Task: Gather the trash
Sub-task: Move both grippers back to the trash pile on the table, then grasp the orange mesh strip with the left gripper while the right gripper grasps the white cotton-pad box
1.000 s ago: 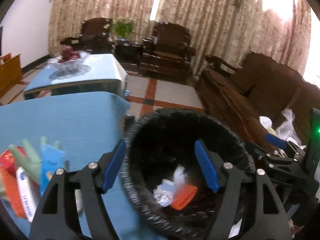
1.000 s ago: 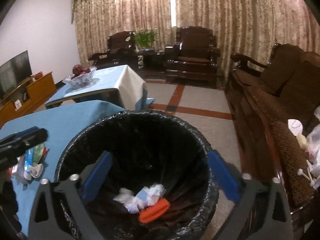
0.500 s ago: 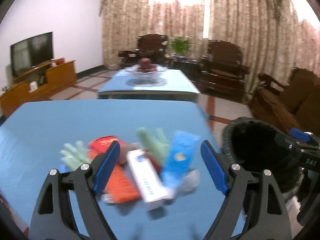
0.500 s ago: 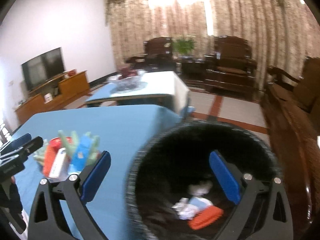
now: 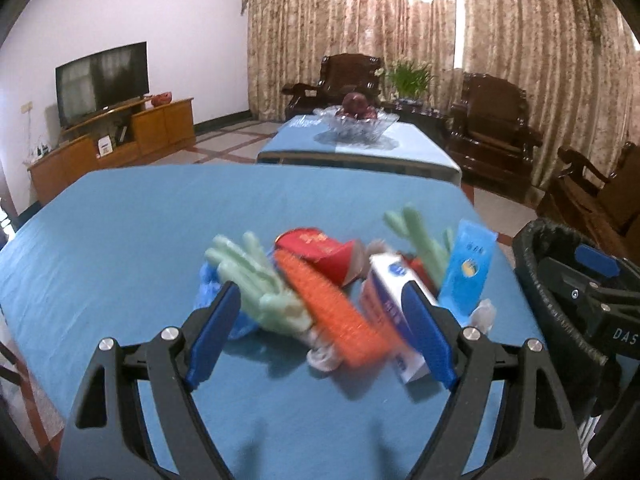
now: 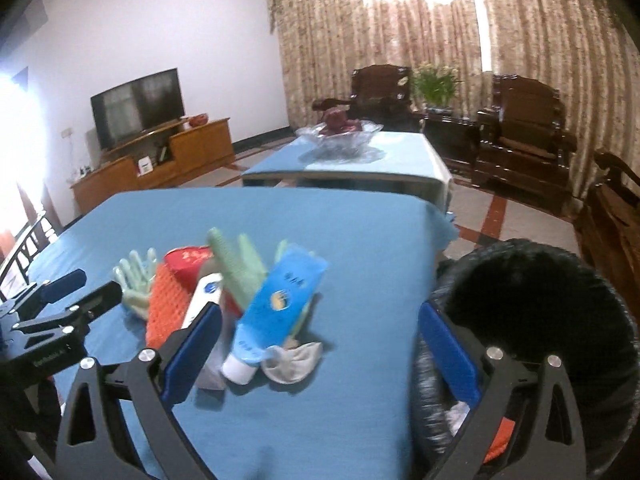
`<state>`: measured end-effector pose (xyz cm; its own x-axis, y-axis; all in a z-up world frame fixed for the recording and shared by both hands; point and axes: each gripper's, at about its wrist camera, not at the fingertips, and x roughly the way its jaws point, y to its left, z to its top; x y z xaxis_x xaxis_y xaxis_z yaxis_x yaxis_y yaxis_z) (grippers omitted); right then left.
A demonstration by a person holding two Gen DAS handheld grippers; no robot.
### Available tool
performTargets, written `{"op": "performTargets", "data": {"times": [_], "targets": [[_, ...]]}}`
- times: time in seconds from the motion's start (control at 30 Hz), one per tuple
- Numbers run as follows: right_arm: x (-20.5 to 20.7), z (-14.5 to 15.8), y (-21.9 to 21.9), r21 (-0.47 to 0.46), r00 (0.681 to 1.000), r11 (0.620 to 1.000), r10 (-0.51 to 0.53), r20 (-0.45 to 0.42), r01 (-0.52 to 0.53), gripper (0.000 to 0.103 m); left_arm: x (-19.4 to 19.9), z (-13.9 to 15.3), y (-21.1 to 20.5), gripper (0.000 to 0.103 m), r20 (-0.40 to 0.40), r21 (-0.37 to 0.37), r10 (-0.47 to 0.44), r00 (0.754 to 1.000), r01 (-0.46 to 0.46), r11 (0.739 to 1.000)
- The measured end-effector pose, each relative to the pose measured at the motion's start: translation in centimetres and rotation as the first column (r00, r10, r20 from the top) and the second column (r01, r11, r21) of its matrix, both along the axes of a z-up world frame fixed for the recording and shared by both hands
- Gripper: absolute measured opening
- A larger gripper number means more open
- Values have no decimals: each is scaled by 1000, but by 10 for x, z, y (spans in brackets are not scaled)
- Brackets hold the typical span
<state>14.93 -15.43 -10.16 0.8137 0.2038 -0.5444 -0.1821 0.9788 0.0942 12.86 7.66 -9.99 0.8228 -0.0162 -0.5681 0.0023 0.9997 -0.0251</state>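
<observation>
Blue-padded, the left gripper has swung from the black bin, now at the frame's right edge, to the trash pile mid-frame, jaws spread, empty. The right gripper gapes likewise, bin lower right.

White wall, patterned curtains backlit, TV on wooden cabinet, dark armchairs.
</observation>
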Motion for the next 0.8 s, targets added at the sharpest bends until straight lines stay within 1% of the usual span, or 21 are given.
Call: {"op": "performTargets", "data": {"times": [0.13,0.2,0.3,0.4,0.47,0.63,0.73,0.8], "targets": [[1,-12,11,-9,999,1000,24,-29,-24,86,1,-12,6,78,-34,-13,12,999,-12,1000],[3,-18,15,-10,998,999,33,-45,-33,78,3,-19,8,76,-52,-17,9,999,-10,1000],[5,-26,18,-20,997,999,47,-60,-48,70,4,-29,6,72,-72,-27,-3,997,1,1000],[6,-31,19,-36,996,998,53,-66,-56,66,10,-38,0,66,-92,-32,-23,995,20,999],[6,-33,18,-35,996,998,55,-72,-58,65,16,-45,-3,56,-114,-43,-41,993,36,998],[9,-36,14,-39,995,997,62,-77,-65,65,28,-60,-13,47,-148,-52,-72,986,65,997],[10,-37,16,-38,995,997,68,-79,-71,65,34,-70,-15,34,-178,-73,-85,980,73,995],[10,-37,16,-34,994,997,72,-78,-75,65,35,-69,-15,28,-172,-75,-82,982,70,995]]}}
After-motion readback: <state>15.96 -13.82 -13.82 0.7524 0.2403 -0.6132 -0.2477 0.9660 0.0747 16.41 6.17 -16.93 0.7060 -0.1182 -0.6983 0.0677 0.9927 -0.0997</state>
